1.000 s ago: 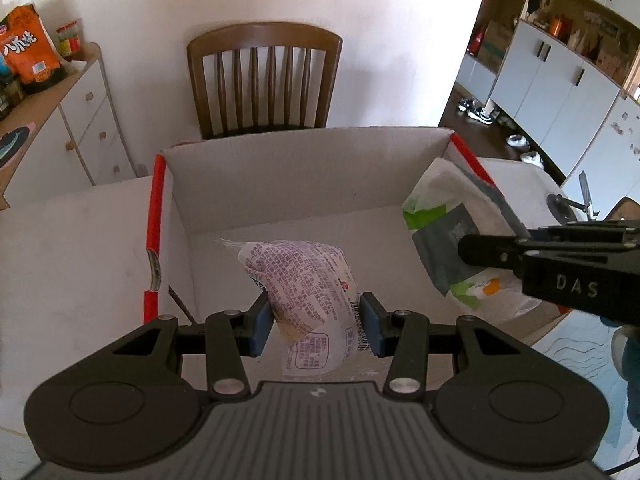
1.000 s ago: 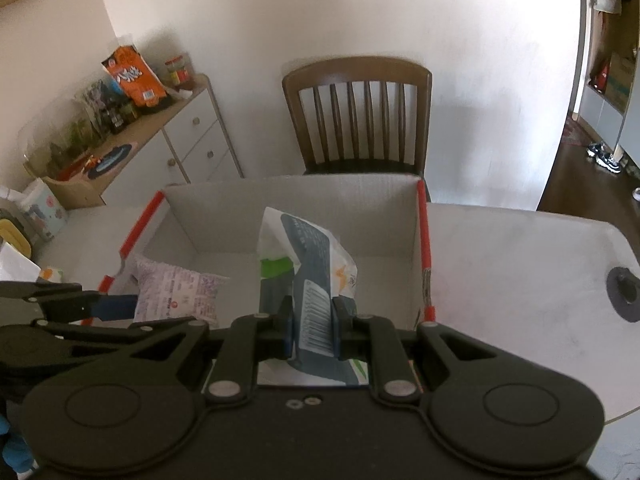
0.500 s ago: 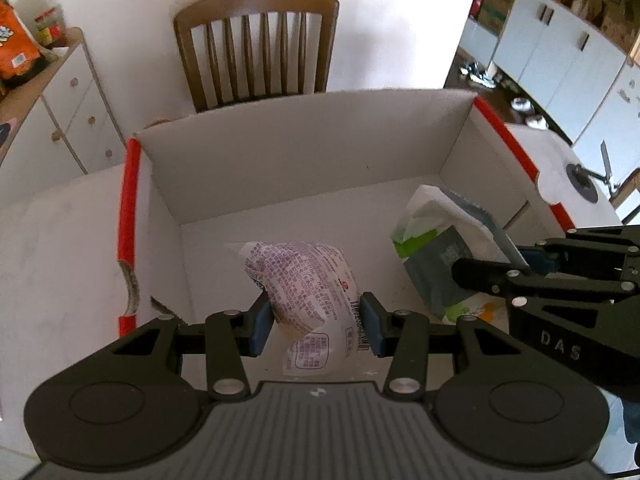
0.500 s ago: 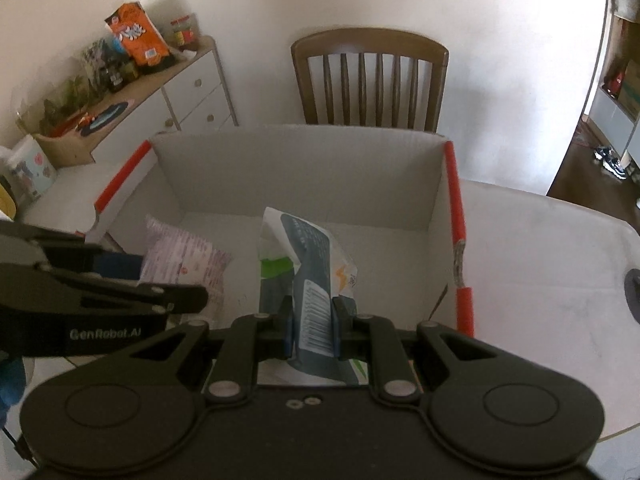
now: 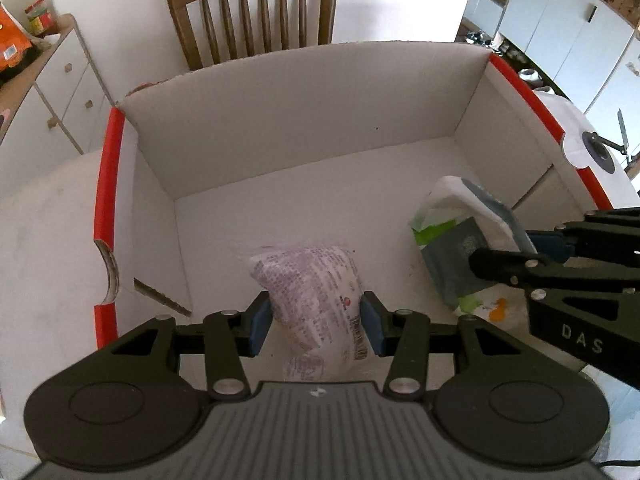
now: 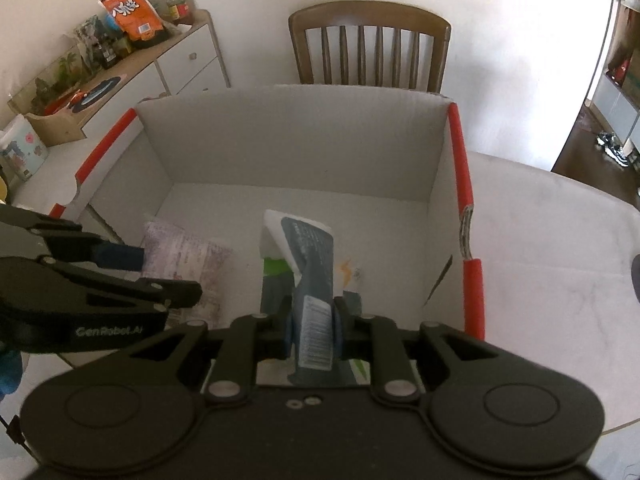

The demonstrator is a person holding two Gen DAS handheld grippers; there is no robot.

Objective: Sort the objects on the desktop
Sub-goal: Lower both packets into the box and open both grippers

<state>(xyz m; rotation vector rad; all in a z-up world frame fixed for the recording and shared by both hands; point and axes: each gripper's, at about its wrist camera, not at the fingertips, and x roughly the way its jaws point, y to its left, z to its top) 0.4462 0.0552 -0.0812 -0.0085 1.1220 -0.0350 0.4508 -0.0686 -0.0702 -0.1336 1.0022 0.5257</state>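
White table under red-rimmed box, wooden chair behind.

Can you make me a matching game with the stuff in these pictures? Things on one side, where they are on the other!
Things:
1. purple-print packet
2. grey-green pouch
3. wooden chair
4. orange snack bag

Places:
A. on the side cabinet
B. behind the box
C. in the right hand-held gripper
D. in the left hand-held gripper

Pairs: 1-D, 2-C, 3-B, 4-A

Matt white cardboard box; crinkly glossy plastic snack packet; varnished wooden chair.
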